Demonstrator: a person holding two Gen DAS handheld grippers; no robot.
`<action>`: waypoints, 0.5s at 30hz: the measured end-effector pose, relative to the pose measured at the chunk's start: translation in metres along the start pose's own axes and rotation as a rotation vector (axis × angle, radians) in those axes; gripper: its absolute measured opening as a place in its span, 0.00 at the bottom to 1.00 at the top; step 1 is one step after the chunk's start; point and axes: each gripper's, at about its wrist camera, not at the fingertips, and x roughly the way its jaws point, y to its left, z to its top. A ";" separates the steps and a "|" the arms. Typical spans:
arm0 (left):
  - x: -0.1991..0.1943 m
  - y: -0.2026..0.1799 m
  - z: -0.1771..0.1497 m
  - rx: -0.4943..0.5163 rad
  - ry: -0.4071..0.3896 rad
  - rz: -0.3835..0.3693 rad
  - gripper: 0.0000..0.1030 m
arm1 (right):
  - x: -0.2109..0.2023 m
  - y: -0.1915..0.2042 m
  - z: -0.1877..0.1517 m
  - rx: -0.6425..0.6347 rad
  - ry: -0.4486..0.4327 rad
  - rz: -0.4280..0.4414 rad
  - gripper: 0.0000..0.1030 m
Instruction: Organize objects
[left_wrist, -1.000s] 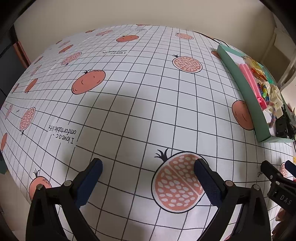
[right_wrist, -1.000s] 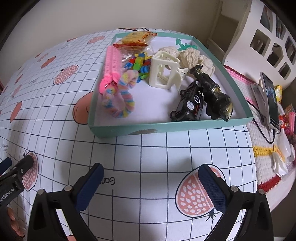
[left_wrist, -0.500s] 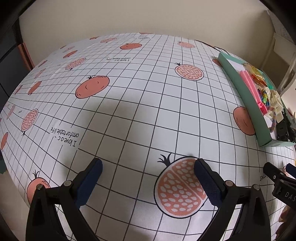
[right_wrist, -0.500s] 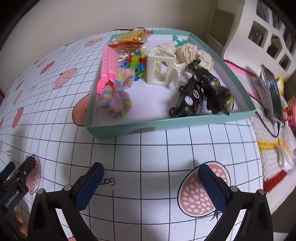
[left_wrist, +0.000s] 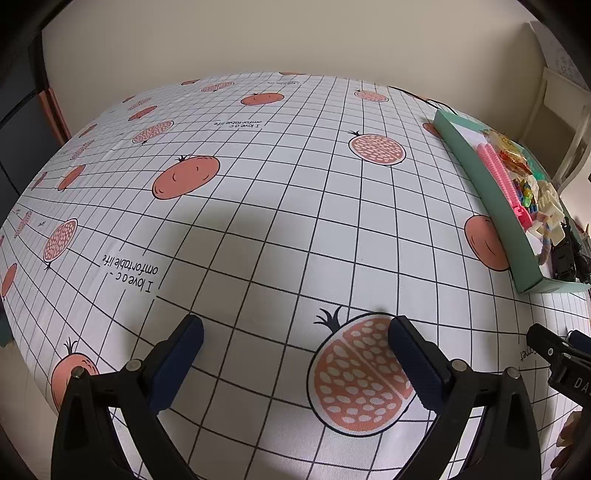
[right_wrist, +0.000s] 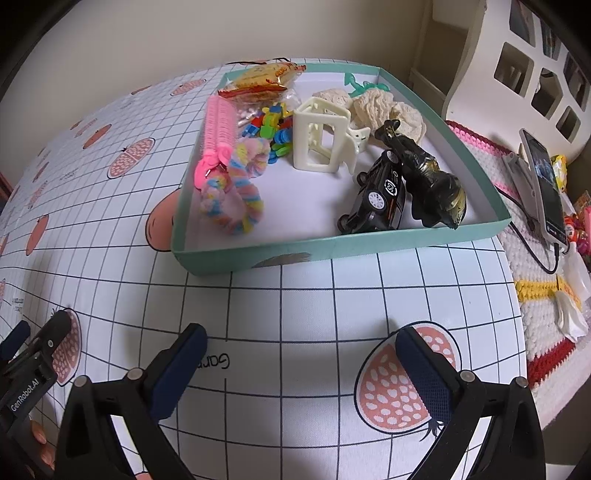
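A teal tray (right_wrist: 332, 249) stands on the fruit-print tablecloth and holds a pink comb (right_wrist: 219, 127), a pastel scrunchie (right_wrist: 236, 199), coloured beads (right_wrist: 275, 123), a cream hair claw (right_wrist: 321, 140), a black toy car (right_wrist: 376, 195), a dark figurine (right_wrist: 428, 177), lace scrunchies (right_wrist: 384, 109) and a snack packet (right_wrist: 264, 77). My right gripper (right_wrist: 301, 354) is open and empty, just in front of the tray. My left gripper (left_wrist: 295, 341) is open and empty over bare cloth; the tray (left_wrist: 484, 192) lies at its far right.
A phone (right_wrist: 543, 184) on a cable lies on a crocheted mat (right_wrist: 532, 280) right of the tray, with small items by it. A white shelf (right_wrist: 517, 59) stands behind. The wall runs along the table's far edge.
Both grippers have drawn back and risen a little, so the table looks farther away. Both stay open and empty. Nothing in the tray has moved.
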 end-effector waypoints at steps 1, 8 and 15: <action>0.000 0.000 0.000 -0.001 -0.001 0.000 0.97 | 0.000 0.000 0.000 0.000 -0.003 0.000 1.00; 0.000 0.000 -0.001 -0.002 -0.005 0.001 0.99 | -0.002 0.001 0.000 0.003 -0.006 -0.001 1.00; 0.000 -0.001 -0.002 -0.006 -0.013 0.003 1.00 | -0.004 0.002 -0.001 0.003 -0.010 -0.001 1.00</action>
